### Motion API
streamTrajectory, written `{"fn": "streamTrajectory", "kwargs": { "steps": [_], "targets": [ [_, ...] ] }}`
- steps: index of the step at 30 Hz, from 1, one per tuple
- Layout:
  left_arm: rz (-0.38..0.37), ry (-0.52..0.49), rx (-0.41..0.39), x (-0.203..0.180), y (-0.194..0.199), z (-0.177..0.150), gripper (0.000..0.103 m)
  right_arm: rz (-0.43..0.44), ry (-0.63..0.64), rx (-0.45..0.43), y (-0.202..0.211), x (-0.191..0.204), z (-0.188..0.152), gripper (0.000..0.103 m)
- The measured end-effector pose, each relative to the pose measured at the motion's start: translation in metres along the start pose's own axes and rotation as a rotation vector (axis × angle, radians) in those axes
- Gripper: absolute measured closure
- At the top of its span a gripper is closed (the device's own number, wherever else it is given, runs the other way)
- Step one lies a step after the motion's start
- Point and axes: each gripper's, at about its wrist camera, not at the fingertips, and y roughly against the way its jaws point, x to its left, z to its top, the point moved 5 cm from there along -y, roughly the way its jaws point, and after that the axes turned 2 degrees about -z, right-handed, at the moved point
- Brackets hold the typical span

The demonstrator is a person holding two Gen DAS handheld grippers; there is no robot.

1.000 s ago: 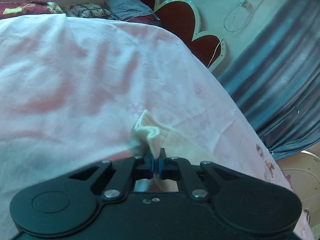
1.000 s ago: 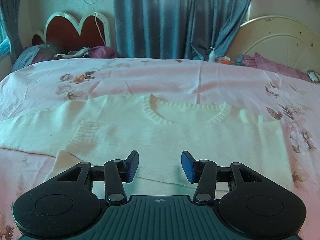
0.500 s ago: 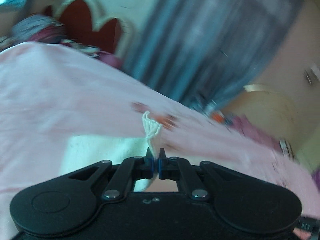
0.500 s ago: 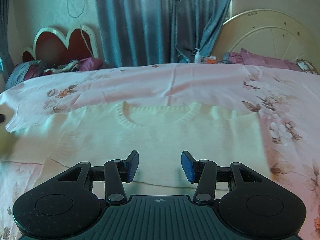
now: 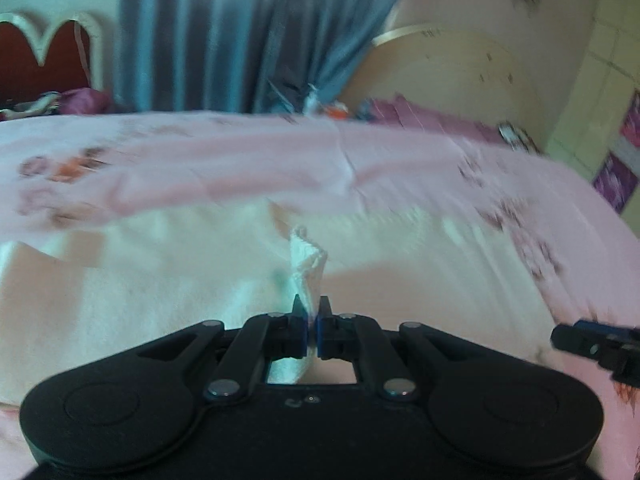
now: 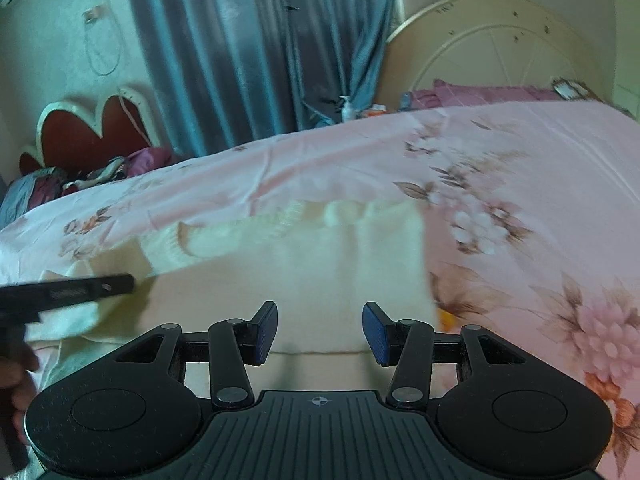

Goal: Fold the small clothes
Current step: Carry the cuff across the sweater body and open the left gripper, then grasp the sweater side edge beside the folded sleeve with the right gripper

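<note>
Left wrist view: the left gripper (image 5: 312,316) is clamped tight on a pinch of the cream sweater (image 5: 160,280), whose knit edge sticks up between the closed jaws. The sweater lies spread on the pink flowered bedspread (image 5: 240,160). A second ago this camera faced the heart-shaped headboard (image 5: 44,60) and the bed's corner; it now faces across the bed toward the blue curtain (image 5: 224,32) and a round cream bed frame (image 5: 452,72), and the picture is blurred. The tip of the right gripper (image 5: 592,340) shows at the right edge, which it did not before.

Right wrist view: the right gripper (image 6: 319,332) has its jaws apart with nothing between them, hovering over the sweater's (image 6: 320,264) lower part. Earlier the sweater lay flat with one sleeve stretched out to the left; now that sleeve is lifted and drawn over the body. The bed now slopes across the picture. Only this view shows the left gripper (image 6: 120,284) from the side, a dark bar over the folded sleeve, a hand (image 6: 18,376) at the left edge, and the sweater's ribbed neckline (image 6: 288,216).
</note>
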Motion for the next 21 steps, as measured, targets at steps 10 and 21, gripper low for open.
{"fn": "streamTrajectory", "kwargs": {
  "steps": [10, 21],
  "targets": [
    [0.01, -0.123, -0.028, -0.039, 0.007, -0.019, 0.032, 0.067, -0.095, 0.015, 0.008, -0.019, 0.004, 0.055],
    [0.225, 0.161, 0.0, 0.109, 0.098, -0.066, 0.048, 0.252, -0.09, 0.126, -0.052, 0.069, -0.001, 0.055]
  ]
}}
